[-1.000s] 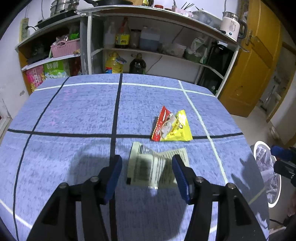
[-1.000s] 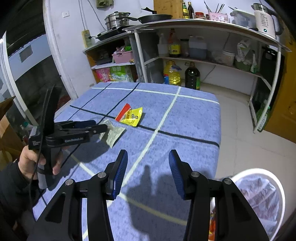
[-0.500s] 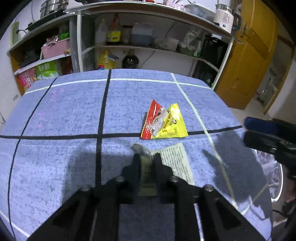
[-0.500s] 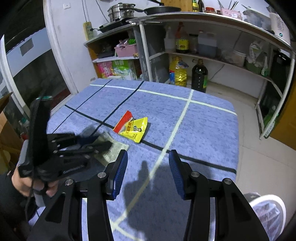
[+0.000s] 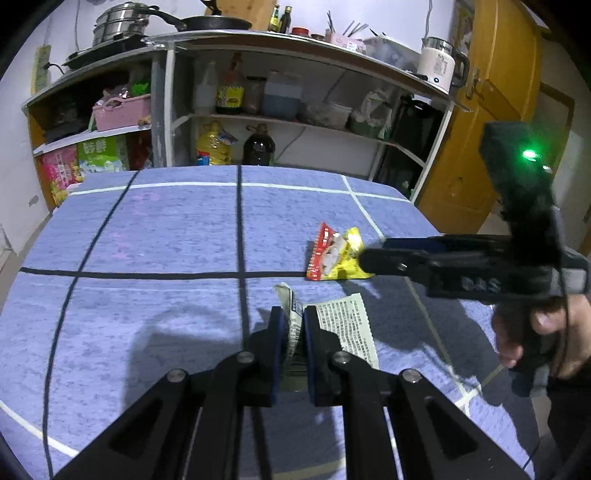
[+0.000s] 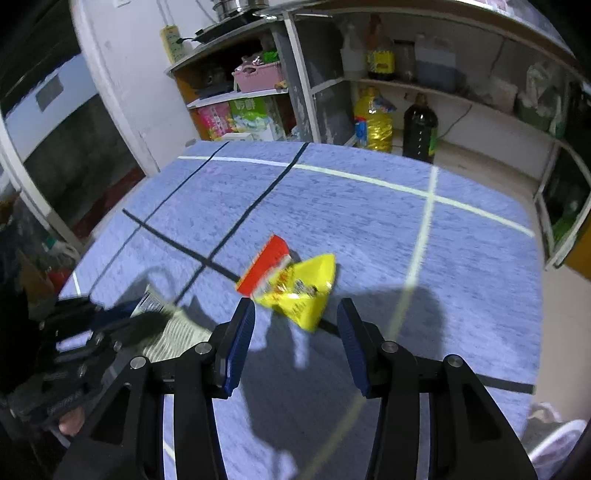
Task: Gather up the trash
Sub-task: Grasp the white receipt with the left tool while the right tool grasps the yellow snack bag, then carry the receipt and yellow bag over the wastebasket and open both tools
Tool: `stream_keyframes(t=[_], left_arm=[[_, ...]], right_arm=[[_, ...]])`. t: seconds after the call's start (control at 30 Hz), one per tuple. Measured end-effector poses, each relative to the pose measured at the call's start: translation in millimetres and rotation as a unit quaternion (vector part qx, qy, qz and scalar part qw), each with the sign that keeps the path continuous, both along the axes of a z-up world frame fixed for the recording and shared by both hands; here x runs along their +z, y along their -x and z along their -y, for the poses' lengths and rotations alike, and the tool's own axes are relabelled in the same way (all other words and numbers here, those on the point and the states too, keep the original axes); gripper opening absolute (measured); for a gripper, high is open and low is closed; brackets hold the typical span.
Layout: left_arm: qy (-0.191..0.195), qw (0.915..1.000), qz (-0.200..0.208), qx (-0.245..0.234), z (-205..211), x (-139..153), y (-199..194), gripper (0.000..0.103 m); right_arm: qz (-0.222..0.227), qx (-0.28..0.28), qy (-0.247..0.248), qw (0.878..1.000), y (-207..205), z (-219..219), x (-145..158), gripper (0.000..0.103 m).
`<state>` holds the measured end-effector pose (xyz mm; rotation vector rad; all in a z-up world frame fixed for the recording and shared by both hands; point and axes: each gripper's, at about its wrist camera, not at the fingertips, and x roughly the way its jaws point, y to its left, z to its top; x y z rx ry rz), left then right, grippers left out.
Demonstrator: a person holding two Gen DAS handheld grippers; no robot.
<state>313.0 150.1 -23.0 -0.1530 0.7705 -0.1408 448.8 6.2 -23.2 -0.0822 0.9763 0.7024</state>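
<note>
The grey-green printed wrapper (image 5: pixel 332 325) lies on the blue worktop (image 5: pixel 155 236) near its front edge, crumpled at its left end where the left gripper (image 5: pixel 293 332) has it pinched; the fingers (image 5: pixel 275 332) have just been closing and now press on the wrapper from both sides, its folded edge sticking up between them while the printed right part lies flat on the cloth; in the right wrist view the same wrapper (image 6: pixel 173 325) shows at the lower left, partly hidden by the blurred left gripper (image 6: pixel 110 325) and the hand that holds it.

Just beyond it, apart by a narrow strip of cloth, lies the red and yellow snack packet (image 5: pixel 334 254), across a black line of the worktop; the right gripper (image 6: pixel 295 317) hangs over its near corner, fingers (image 6: pixel 242 332) spread wide with nothing between the pads, the packet (image 6: pixel 295 284) just ahead of them; from the left wrist view that gripper reaches in from the right, its tips over the packet's right edge, a green light lit on its body, a hand (image 5: pixel 546 332) around its grip.

Behind the worktop stands a shelf unit (image 5: pixel 280 122) with bottles, a pink basket (image 5: pixel 122 114) and coloured bags; on top a frying pan (image 5: pixel 214 24) and a white kettle (image 5: pixel 439 66); an orange door (image 5: pixel 491 122) to the right.
</note>
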Motion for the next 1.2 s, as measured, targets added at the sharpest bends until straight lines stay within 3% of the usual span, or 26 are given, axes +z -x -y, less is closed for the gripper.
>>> stream_keyframes(t=[0.6, 0.97, 1.03, 1.1, 1.2], left_arm=[[0.009, 0.9995, -0.008, 0.029, -34.0, -6.8, 6.6, 0.011], [0.017, 0.9995, -0.009, 0.024, -31.4, -5.9, 8.8, 0.011], [0.017, 0.9995, -0.009, 0.025, -30.9, -5.6, 9.4, 0.011], [0.017, 0.9995, -0.009, 0.025, -30.7, -5.8, 9.0, 0.011], [0.017, 0.9995, -0.011, 0.025, -30.1, -6.9, 8.3, 0.011]], right_arm=[[-0.045, -0.066, -0.017, 0.997, -34.4, -21.2, -19.0, 0.047], [-0.035, -0.071, 0.003, 0.997, -33.3, -28.8, -18.5, 0.049], [-0.030, -0.066, 0.006, 0.997, -32.2, -30.0, -18.8, 0.038], [-0.015, -0.064, 0.023, 0.998, -31.1, -30.7, -16.7, 0.018], [-0.017, -0.059, 0.021, 0.998, -31.6, -27.5, -16.9, 0.009]])
